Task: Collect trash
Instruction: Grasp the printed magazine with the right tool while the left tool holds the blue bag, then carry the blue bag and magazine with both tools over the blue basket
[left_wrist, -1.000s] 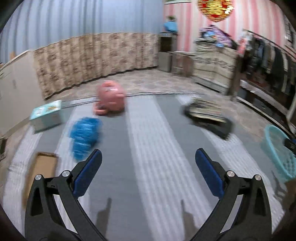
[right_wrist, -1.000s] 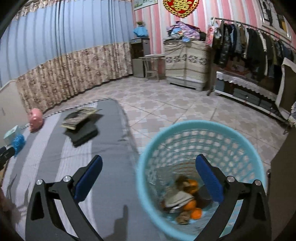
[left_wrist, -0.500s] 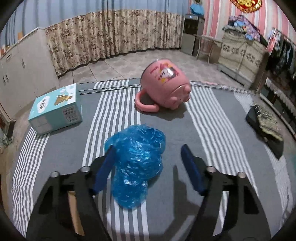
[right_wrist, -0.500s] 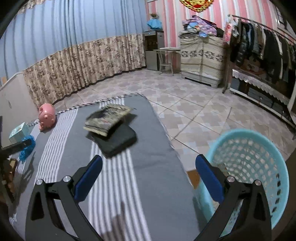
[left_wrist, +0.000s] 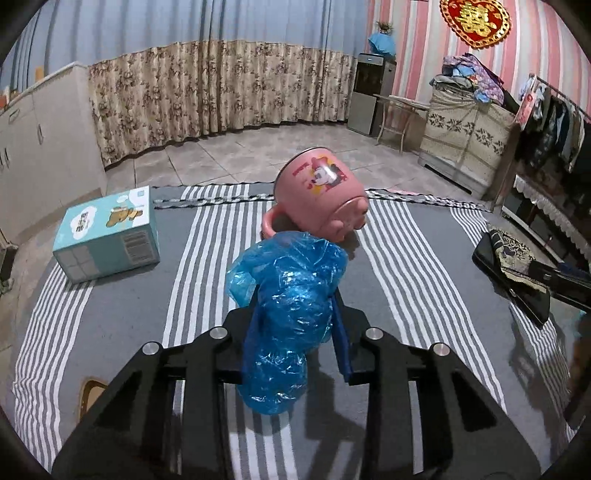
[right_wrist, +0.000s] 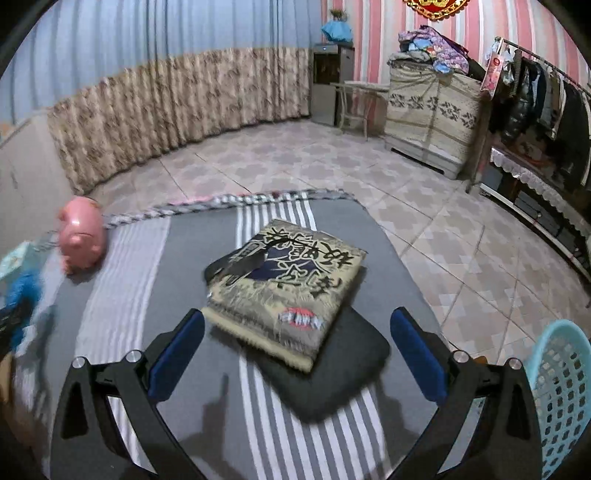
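A crumpled blue plastic bag (left_wrist: 291, 295) sits between the blue pads of my left gripper (left_wrist: 295, 314). The jaws are closing and the pads press into the bag's sides over the striped grey mat (left_wrist: 406, 258). In the right wrist view the same bag (right_wrist: 22, 291) shows blurred at the far left edge. My right gripper (right_wrist: 297, 325) stands open with nothing in it, above a tan book (right_wrist: 288, 280). The turquoise trash basket (right_wrist: 561, 387) stands on the floor at the lower right, beside the right finger.
A pink mug (left_wrist: 321, 192) lies on its side just behind the bag. A teal tissue box (left_wrist: 107, 236) sits at the mat's left. The book rests on a dark flat case (right_wrist: 332, 369). A cardboard scrap (left_wrist: 90, 391) lies lower left. Tiled floor and furniture lie beyond.
My left gripper moved up to the blue bag and its jaws narrowed around it. My right gripper swung left from over the basket to above the book, still open.
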